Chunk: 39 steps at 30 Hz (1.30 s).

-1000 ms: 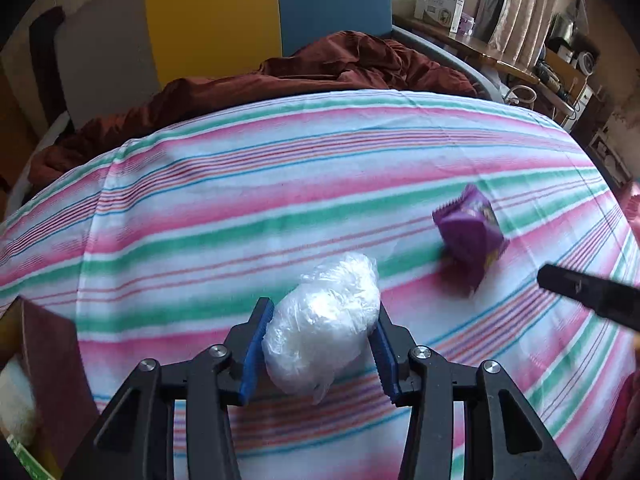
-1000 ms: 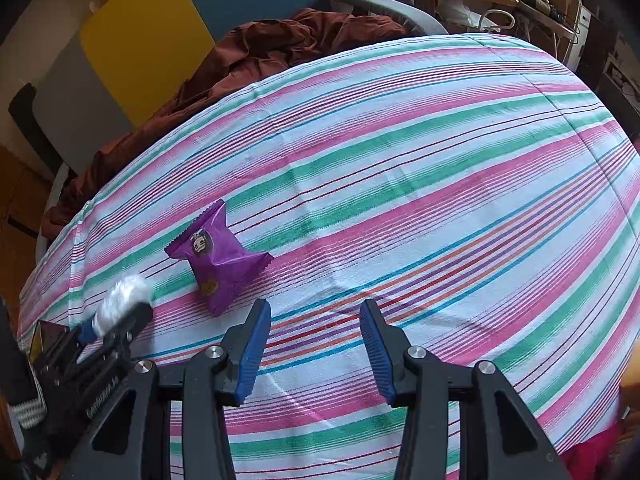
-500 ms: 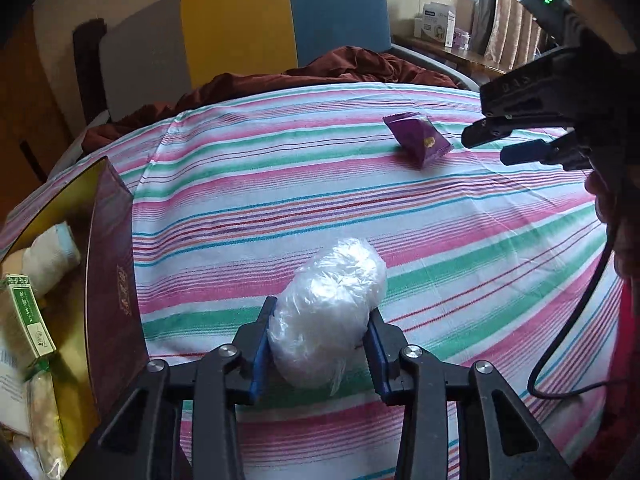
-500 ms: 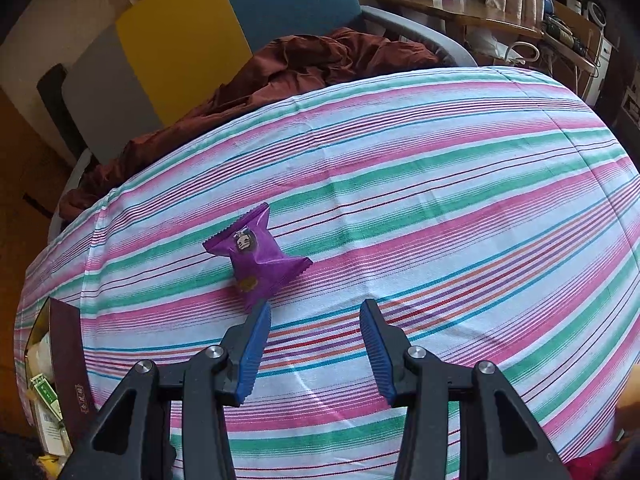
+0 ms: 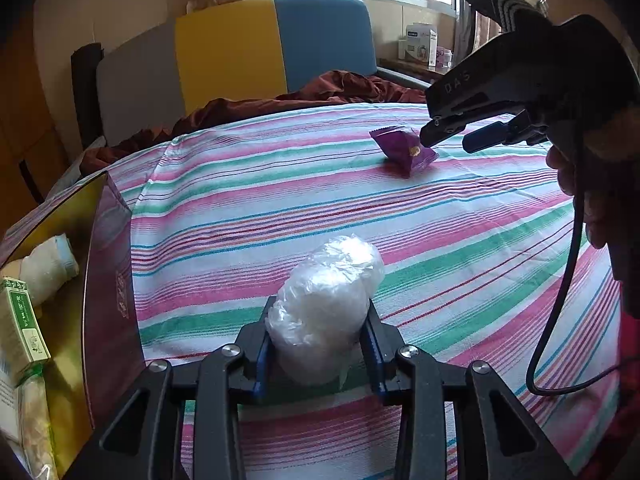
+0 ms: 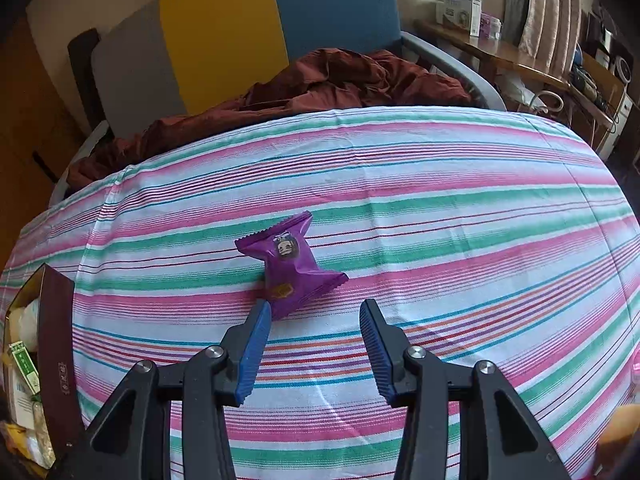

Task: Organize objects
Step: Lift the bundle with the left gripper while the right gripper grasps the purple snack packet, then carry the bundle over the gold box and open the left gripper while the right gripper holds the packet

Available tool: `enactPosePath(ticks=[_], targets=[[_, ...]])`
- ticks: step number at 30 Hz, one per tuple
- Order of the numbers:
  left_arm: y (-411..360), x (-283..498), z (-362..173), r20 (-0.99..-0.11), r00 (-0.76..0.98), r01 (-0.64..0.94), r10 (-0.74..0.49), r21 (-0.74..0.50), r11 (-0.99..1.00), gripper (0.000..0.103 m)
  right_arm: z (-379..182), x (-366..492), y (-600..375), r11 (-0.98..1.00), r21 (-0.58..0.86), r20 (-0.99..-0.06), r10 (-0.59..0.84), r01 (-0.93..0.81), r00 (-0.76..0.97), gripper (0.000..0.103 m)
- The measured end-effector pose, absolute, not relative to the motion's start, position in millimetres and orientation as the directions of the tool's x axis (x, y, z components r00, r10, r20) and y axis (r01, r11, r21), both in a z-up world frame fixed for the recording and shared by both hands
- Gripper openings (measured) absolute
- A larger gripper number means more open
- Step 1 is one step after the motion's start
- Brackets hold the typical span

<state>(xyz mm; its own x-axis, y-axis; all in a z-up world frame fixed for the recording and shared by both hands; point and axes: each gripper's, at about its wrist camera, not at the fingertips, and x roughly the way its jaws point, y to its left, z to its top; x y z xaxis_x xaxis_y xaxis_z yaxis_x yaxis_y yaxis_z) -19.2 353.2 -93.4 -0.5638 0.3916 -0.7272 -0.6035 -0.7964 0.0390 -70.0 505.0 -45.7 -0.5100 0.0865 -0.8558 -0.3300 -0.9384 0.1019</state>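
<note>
The left gripper (image 5: 318, 338) is clamped on a crinkly white plastic-wrapped bundle (image 5: 326, 306), soft and light by the look of it, near the striped bedspread's (image 6: 460, 216) left edge by the open maroon box (image 5: 106, 280). The right gripper (image 6: 312, 346) hangs wide open and empty just short of the small purple foil snack packet (image 6: 289, 262) mid-bed. Its long axis runs diagonally; probably slippery, so pinching across the puffy middle seems best.
</note>
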Motion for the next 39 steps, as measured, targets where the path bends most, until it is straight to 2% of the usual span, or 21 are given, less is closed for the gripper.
enactPosePath(ticks=[10, 12, 13, 14, 18, 24, 28, 39], targets=[[352.9, -18.1, -94.5, -0.719, -0.564, -0.608, 0.406, 0.03, -0.793, 0.038, -71.9, -135.4, 484.5, -0.97, -0.045, -0.909, 0.14, -0.241, -0.394, 0.048], [352.3, -17.5, -95.1, -0.717, -0.565, -0.608, 0.408, 0.029, -0.793, 0.038, -80.2, -142.4, 485.8, -0.97, -0.043, -0.921, 0.132, -0.241, -0.367, 0.048], [352.2, -17.4, -95.2, -0.717, -0.565, -0.609, 0.409, 0.028, -0.793, 0.038, -80.6, -142.1, 486.5, -0.97, -0.029, -0.92, 0.121, -0.241, -0.374, 0.045], [352.4, -16.9, -95.1, -0.716, -0.566, -0.609, 0.41, 0.027, -0.793, 0.038, -79.4, -140.2, 486.8, -0.972, -0.007, -0.919, 0.099, -0.236, -0.382, 0.034], [353.0, -15.2, -95.0, -0.714, -0.565, -0.61, 0.413, 0.024, -0.792, 0.038, -78.7, -120.5, 475.3, -0.983, -0.01, -0.929, 0.077, -0.183, -0.362, 0.034], [352.5, -15.5, -95.2, -0.713, -0.565, -0.61, 0.415, 0.023, -0.792, 0.038, -79.4, -64.4, 455.2, -0.986, 0.059, -0.947, -0.007, -0.154, -0.321, 0.034], [352.1, -15.7, -95.3, -0.713, -0.565, -0.61, 0.415, 0.022, -0.792, 0.038, -81.1, -45.8, 439.7, -0.992, -0.001, -0.937, 0.045, -0.128, -0.345, 0.034], [345.1, -17.6, -89.5, -0.723, -0.538, -0.614, 0.433, -0.016, -0.789, 0.035, -84.6, -47.9, 444.2, -0.994, 0.009, -0.928, 0.031, -0.107, -0.371, 0.034]])
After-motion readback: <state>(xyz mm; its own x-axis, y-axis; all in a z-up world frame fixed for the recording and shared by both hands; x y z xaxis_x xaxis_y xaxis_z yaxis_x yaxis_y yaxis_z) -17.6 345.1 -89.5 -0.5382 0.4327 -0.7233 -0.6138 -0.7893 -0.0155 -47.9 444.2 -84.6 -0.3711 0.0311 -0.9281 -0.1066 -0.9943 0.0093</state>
